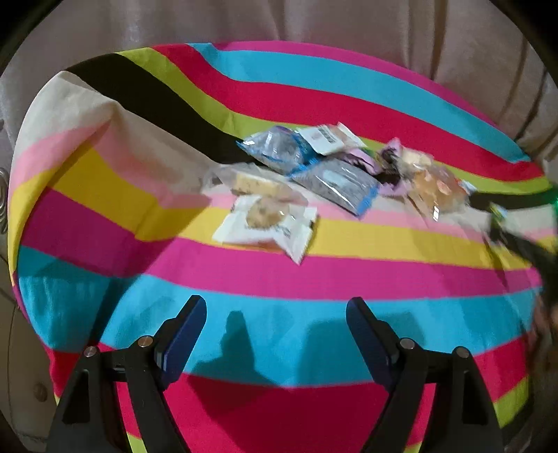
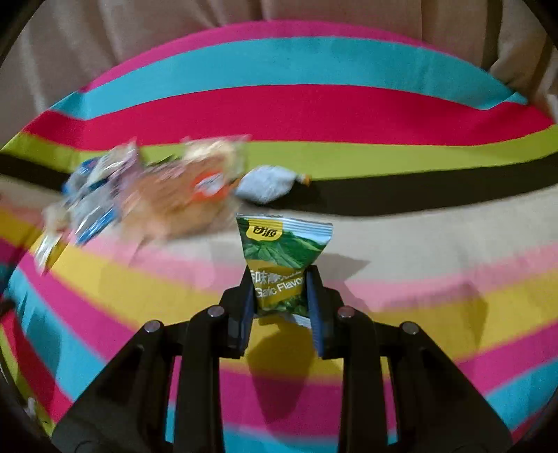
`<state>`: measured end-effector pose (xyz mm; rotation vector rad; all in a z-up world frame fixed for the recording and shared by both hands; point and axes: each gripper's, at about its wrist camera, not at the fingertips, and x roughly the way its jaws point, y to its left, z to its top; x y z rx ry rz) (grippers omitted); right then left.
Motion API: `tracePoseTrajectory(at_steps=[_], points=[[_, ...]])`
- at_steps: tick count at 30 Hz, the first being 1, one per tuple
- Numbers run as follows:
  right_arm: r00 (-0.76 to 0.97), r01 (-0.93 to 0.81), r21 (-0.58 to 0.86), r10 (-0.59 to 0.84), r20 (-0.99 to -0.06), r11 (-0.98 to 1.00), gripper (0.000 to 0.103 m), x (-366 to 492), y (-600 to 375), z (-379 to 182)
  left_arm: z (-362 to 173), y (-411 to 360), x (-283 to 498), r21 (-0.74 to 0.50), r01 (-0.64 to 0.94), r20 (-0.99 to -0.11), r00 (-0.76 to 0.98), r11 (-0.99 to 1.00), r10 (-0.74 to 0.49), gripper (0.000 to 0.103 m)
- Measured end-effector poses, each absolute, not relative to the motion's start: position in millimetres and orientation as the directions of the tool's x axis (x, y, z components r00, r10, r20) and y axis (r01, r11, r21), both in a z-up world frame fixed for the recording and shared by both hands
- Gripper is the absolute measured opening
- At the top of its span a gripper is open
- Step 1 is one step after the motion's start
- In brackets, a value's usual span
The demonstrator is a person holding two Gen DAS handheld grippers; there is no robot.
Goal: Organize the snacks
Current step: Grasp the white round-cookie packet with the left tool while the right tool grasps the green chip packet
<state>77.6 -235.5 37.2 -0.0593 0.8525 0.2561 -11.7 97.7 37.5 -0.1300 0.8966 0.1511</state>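
My right gripper [image 2: 280, 278] is shut on a green garlic-flavor snack packet [image 2: 284, 254] and holds it above the striped cloth [image 2: 418, 111]. A blurred pile of snack packs [image 2: 167, 195] lies to its left, with a small grey pouch [image 2: 266, 186] beside it. My left gripper [image 1: 275, 306] is open and empty over the cloth's blue stripe. Ahead of it lie a white cookie pack [image 1: 266, 224], a blue pack [image 1: 279, 148], a grey pack [image 1: 340, 183] and an orange-tinted clear pack [image 1: 436, 188]. The right gripper shows as a dark blur at the right edge [image 1: 516, 230].
The striped cloth [image 1: 314, 271] covers a rounded surface and drops off at its left and far edges. Beige curtain-like fabric [image 1: 314, 21] hangs behind it.
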Motion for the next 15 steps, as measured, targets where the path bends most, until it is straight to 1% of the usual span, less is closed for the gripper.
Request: tracePoseTrajectory(at_steps=[2, 4, 5, 6, 7, 9, 13, 14, 15], points=[[0.624, -0.276, 0.062, 0.228, -0.747, 0.959, 0.031, 53.7, -235.7, 40.5, 31.7, 100.7, 2.2, -0.059, -0.212, -0.798, 0.597, 0.975, 0.081, 0.083], [0.613, -0.28, 0.086, 0.247, -0.751, 0.956, 0.031, 32.6, -239.6, 40.2, 28.5, 105.8, 15.5, -0.1, -0.243, -0.804, 0.591, 0.965, 0.065, 0.083], [0.593, -0.282, 0.124, 0.274, -0.757, 0.951, 0.031, 25.6, -241.3, 36.2, 27.7, 108.3, 26.6, -0.133, -0.268, -0.807, 0.588, 0.954, 0.053, 0.083], [0.584, -0.282, 0.143, 0.288, -0.759, 0.949, 0.031, 19.3, -242.4, 34.9, 27.3, 108.2, 36.8, -0.128, -0.28, -0.81, 0.584, 0.951, 0.062, 0.084], [0.584, -0.277, 0.151, 0.291, -0.758, 0.949, 0.031, 17.9, -238.6, 33.7, 26.3, 106.9, 48.4, -0.08, -0.296, -0.817, 0.567, 0.952, 0.108, 0.084], [0.582, -0.275, 0.172, 0.307, -0.753, 0.946, 0.031, 6.6, -238.5, 34.5, 22.2, 106.4, 74.0, 0.063, -0.347, -0.836, 0.494, 0.936, 0.24, 0.084], [0.576, -0.289, 0.189, 0.328, -0.749, 0.939, 0.031, -3.6, -239.1, 39.1, 19.3, 118.2, 95.2, 0.011, -0.37, -0.851, 0.484, 0.929, 0.203, 0.084], [0.574, -0.29, 0.198, 0.335, -0.747, 0.936, 0.032, -5.5, -241.1, 41.1, 15.1, 122.5, 100.8, -0.007, -0.385, -0.858, 0.477, 0.923, 0.192, 0.085], [0.573, -0.287, 0.201, 0.336, -0.747, 0.937, 0.032, -8.7, -242.4, 42.2, 10.4, 124.9, 105.7, -0.013, -0.39, -0.86, 0.475, 0.921, 0.189, 0.096]])
